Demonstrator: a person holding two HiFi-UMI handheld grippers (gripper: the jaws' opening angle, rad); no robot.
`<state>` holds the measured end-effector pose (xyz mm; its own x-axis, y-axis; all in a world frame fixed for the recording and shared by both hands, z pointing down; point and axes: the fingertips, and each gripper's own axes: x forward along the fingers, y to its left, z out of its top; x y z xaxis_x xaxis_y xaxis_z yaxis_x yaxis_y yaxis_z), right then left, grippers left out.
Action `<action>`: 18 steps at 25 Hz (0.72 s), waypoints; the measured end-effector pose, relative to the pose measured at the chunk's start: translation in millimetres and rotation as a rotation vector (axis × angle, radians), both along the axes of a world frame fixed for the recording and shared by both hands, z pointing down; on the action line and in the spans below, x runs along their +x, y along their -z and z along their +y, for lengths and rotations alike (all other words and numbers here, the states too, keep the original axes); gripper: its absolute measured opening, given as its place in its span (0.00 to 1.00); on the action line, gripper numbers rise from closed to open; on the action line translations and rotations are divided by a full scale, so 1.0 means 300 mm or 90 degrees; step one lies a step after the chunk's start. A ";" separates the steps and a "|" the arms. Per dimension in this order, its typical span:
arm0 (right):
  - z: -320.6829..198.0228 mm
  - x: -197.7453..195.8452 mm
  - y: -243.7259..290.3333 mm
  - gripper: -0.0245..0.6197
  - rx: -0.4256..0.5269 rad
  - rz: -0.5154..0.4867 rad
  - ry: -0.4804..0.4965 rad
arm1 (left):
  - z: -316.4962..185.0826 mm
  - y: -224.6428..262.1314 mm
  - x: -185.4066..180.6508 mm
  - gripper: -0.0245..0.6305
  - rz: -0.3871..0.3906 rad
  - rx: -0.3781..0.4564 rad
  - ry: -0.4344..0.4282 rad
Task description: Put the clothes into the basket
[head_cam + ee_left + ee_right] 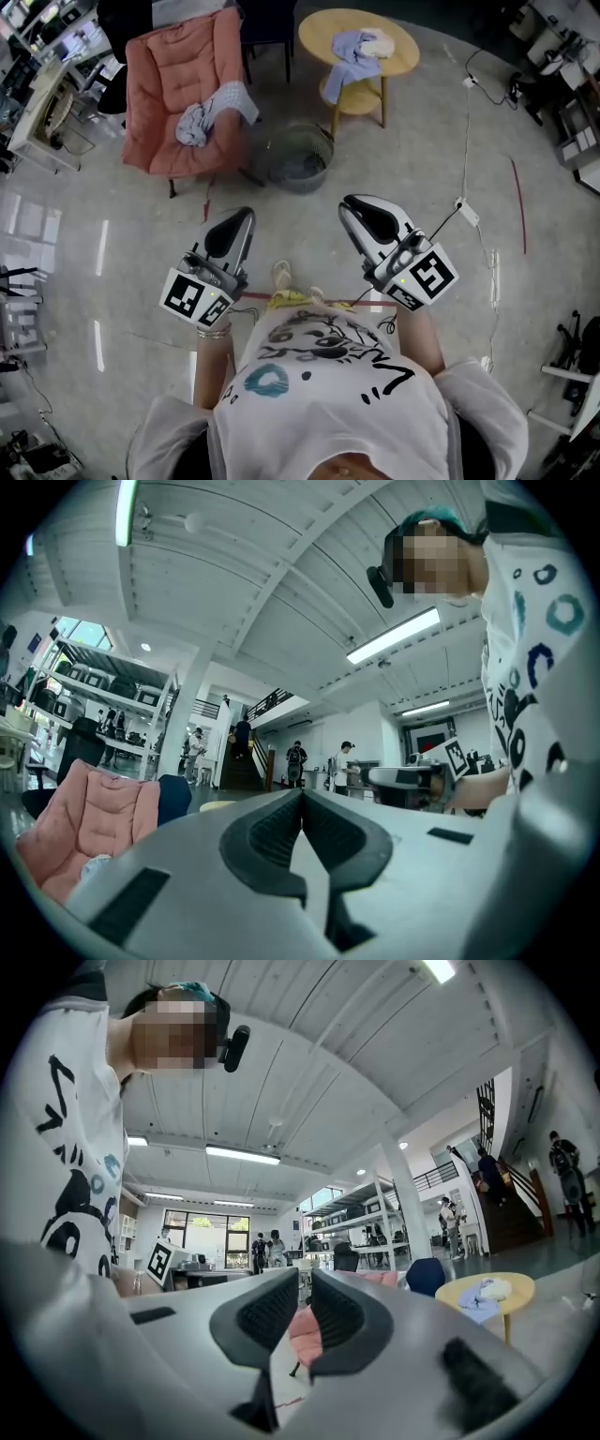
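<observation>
Jaws closed on the left gripper (245, 216) and all but closed on the right gripper (350, 202), both empty, while clothes (202, 117) lie on the pink armchair (178, 66) and yellow table (403, 56) near the mesh basket (298, 183).

A chair (173, 75) stands at the far left with clothes (211, 112) on its seat. To its right, a table (405, 54) carries a cloth (351, 58) that hangs over its near edge. The basket (324, 142) sits on the floor (131, 234) between them, nearer the person (328, 394). The left tool (246, 215) and right tool (351, 202) are side by side, well short of the basket.
</observation>
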<state>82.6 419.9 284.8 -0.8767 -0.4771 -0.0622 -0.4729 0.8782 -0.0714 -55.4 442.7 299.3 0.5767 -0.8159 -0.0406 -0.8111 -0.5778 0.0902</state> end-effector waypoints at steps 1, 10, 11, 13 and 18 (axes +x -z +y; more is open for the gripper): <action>-0.010 -0.004 -0.003 0.09 -0.004 0.001 0.002 | -0.012 -0.003 -0.003 0.06 -0.001 -0.003 -0.001; -0.143 -0.059 0.019 0.09 -0.002 0.004 -0.002 | -0.156 0.014 -0.056 0.06 0.001 -0.003 -0.017; -0.160 -0.066 0.021 0.09 -0.001 0.004 -0.004 | -0.173 0.016 -0.063 0.06 0.001 -0.001 -0.020; -0.196 -0.079 0.023 0.09 0.000 0.006 -0.008 | -0.208 0.021 -0.078 0.06 -0.001 0.000 -0.024; -0.277 -0.122 0.026 0.09 -0.002 0.014 -0.020 | -0.299 0.024 -0.134 0.06 0.002 -0.002 -0.033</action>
